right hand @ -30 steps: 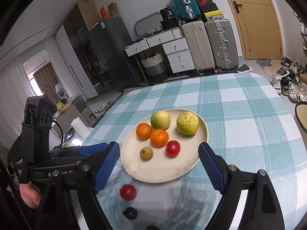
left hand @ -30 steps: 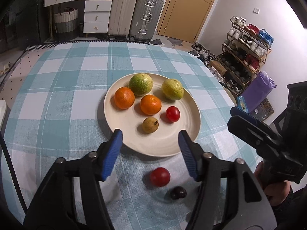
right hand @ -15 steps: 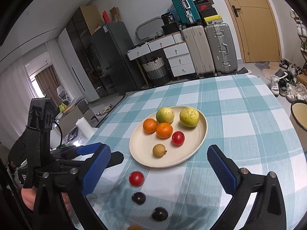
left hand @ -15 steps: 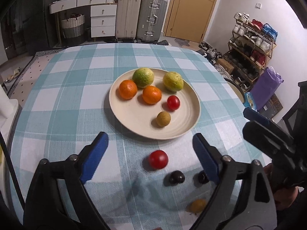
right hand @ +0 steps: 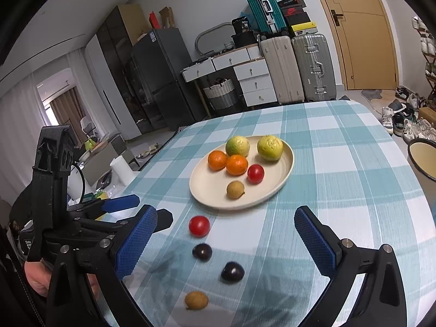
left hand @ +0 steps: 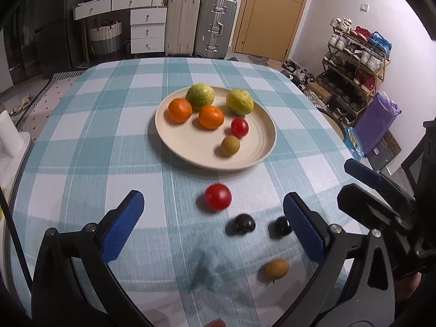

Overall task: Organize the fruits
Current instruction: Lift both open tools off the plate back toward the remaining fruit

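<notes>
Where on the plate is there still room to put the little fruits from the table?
The plate is bare along its near-left part, below the two oranges and left of the tan longan. The far half is crowded: green citrus, yellow citrus, and the red tomato.

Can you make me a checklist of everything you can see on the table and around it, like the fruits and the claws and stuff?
Surface: table with a blue-and-white checked cloth.
Job's things: cream plate holding two oranges, two green-yellow citrus, one red tomato, one small tan fruit. Loose on the cloth: red tomato, two dark round fruits, tan fruit.
Clutter: nothing seen on the cloth besides the fruit.
Claws: left claw open, jaws just widened, nothing gripped; right claw open and empty.
Cables: black cable by the left claw.
Surroundings: suitcases, drawers, door, shoe rack.
</notes>
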The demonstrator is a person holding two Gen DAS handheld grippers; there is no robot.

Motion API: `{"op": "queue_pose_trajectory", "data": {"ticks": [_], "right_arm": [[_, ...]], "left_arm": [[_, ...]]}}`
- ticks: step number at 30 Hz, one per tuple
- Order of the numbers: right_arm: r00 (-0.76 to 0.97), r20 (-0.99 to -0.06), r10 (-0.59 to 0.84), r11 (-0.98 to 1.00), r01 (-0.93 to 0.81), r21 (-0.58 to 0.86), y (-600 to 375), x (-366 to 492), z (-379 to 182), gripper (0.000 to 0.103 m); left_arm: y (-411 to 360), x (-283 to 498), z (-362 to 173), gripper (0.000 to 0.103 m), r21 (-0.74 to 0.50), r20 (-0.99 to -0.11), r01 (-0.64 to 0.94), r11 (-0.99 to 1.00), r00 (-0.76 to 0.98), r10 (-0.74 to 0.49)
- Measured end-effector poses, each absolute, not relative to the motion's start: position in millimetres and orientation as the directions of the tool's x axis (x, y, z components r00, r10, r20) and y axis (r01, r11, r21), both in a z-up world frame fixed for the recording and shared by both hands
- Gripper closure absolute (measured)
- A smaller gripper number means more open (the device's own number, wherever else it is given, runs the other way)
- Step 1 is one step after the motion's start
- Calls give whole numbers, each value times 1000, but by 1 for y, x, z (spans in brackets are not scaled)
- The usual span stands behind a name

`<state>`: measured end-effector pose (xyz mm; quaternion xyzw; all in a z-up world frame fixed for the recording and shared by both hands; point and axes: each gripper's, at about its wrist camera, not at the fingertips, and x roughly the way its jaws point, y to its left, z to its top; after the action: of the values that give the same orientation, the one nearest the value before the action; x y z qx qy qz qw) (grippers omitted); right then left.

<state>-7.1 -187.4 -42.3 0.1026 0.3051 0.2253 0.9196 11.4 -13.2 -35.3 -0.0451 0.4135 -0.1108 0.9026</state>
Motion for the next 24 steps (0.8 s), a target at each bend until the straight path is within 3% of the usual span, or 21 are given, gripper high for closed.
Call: {"op": "queue_pose_trajectory", "data": {"ticks": [24], "right_arm": [[711, -550, 438, 895, -289, 340, -205, -41, -61, 0]], "left_arm": [[-32, -32, -78, 1, -209, -793, 252, 945, 522, -315]]}}
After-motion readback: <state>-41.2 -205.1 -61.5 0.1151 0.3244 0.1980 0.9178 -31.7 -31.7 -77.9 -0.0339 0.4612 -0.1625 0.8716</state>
